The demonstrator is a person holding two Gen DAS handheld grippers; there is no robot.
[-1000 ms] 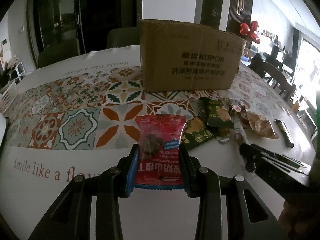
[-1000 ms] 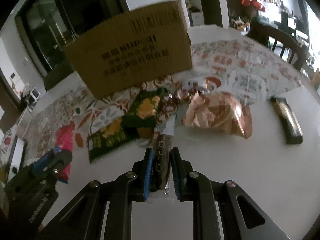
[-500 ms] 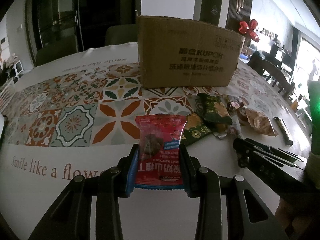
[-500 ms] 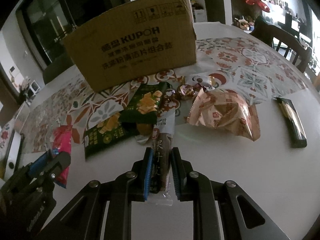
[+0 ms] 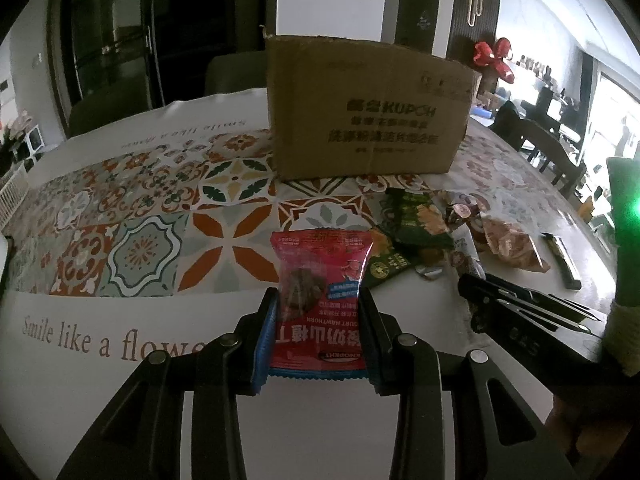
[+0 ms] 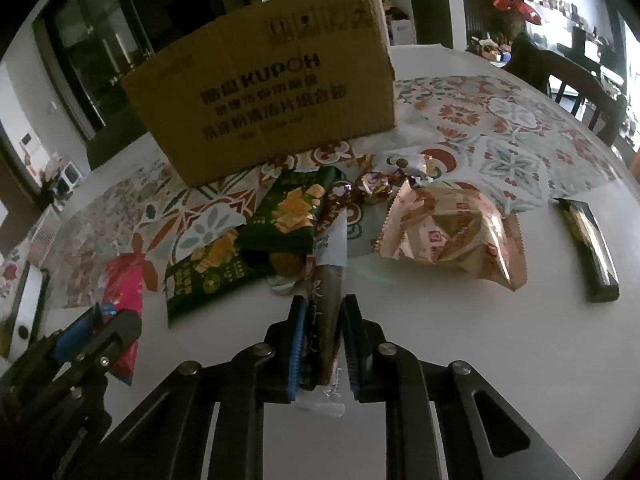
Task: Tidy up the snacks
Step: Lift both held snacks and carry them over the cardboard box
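My left gripper (image 5: 318,336) is shut on a red hawthorn snack packet (image 5: 320,288), its blue pads pressing both side edges. My right gripper (image 6: 324,328) is shut on a slim brown stick packet (image 6: 326,300), whose far end reaches into the snack pile. A cardboard box (image 5: 368,112) stands upright behind the pile on the patterned tablecloth. In the right wrist view the box (image 6: 272,80) fills the back, with the left gripper (image 6: 96,332) and its red packet (image 6: 126,304) at lower left. The right gripper (image 5: 480,292) shows at the right of the left wrist view.
Between the grippers and the box lie two green chip packets (image 6: 288,212) (image 6: 208,268), small wrapped candies (image 6: 372,188), a copper foil bag (image 6: 448,232) and a dark bar (image 6: 588,248) off to the right. Chairs stand beyond the table's far right edge (image 6: 580,92).
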